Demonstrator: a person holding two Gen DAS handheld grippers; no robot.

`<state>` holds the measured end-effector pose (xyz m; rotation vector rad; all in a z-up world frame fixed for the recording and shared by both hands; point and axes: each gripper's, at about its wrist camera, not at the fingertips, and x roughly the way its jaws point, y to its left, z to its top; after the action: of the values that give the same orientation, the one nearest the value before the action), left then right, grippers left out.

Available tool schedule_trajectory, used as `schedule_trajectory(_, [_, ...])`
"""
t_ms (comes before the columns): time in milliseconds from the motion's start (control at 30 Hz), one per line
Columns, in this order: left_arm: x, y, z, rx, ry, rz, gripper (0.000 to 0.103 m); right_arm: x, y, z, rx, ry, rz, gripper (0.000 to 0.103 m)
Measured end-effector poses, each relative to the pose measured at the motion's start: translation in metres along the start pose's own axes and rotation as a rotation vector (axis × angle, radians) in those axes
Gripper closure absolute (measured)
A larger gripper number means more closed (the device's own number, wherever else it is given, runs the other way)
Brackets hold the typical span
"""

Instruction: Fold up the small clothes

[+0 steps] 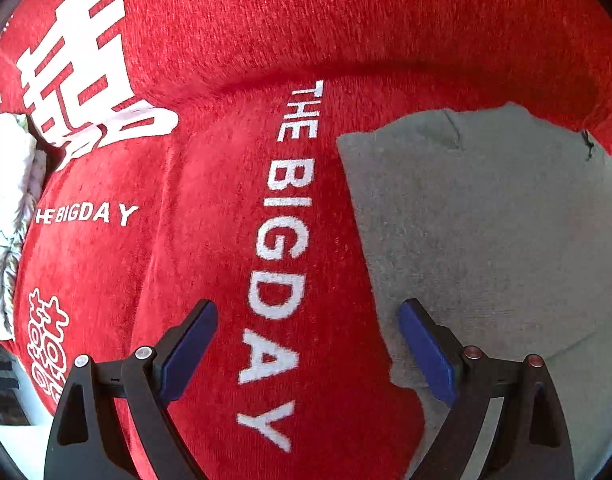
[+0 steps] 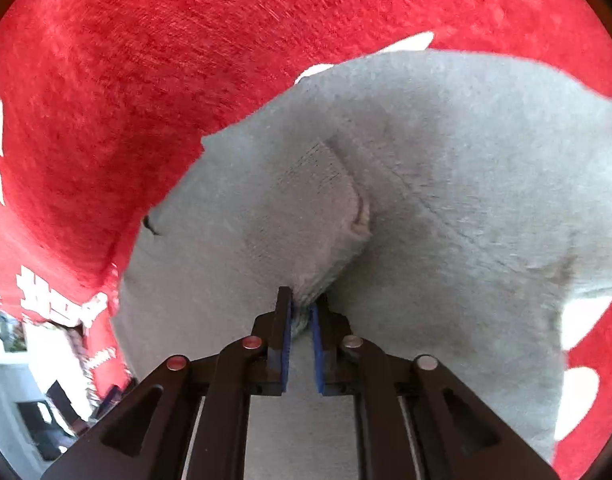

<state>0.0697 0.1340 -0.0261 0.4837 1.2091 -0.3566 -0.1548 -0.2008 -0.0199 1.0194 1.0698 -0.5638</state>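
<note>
A small grey garment (image 1: 486, 232) lies flat on a red plush cover (image 1: 210, 208) with white lettering. My left gripper (image 1: 308, 312) is open and empty, its blue pads (image 1: 426, 352) apart just above the garment's left edge. In the right wrist view the grey garment (image 2: 446, 184) fills the middle. My right gripper (image 2: 302, 304) is shut on a lifted fold of the grey garment (image 2: 306, 208), which rises from the pads (image 2: 285, 344).
The red cover (image 2: 146, 80) spreads under everything, with a raised ridge behind. A white fringed cloth (image 1: 10, 208) lies at the far left edge. Room furniture (image 2: 46, 412) shows beyond the cover's lower left edge.
</note>
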Motion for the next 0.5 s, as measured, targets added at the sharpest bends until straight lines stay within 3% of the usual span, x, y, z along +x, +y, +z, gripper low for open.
schedule_trajectory(67, [-0.001,0.003,0.000,0.022,0.003,0.025,0.011,-0.006,-0.003,-0.005,-0.006,0.007,-0.061,0.085])
schedule_trajectory(167, [0.000,0.013,-0.001,0.036,0.059,0.043,0.011,-0.018,-0.018,-0.017,0.055,0.030,-0.057,0.084])
schedule_trajectory(200, [-0.003,0.016,-0.003,0.027,0.066,0.023,0.011,-0.023,-0.022,-0.022,0.065,0.035,-0.056,0.077])
schedule_trajectory(233, [-0.007,0.019,-0.005,0.017,0.068,-0.004,0.011,-0.027,-0.024,-0.026,0.070,0.037,-0.058,0.063])
schedule_trajectory(300, [-0.017,0.019,-0.010,0.019,0.064,-0.033,0.011,-0.038,-0.027,-0.037,0.070,0.035,-0.063,0.050])
schedule_trajectory(500, [-0.047,-0.014,-0.014,0.081,0.031,-0.133,0.011,-0.048,-0.030,-0.050,0.124,0.027,0.011,0.050])
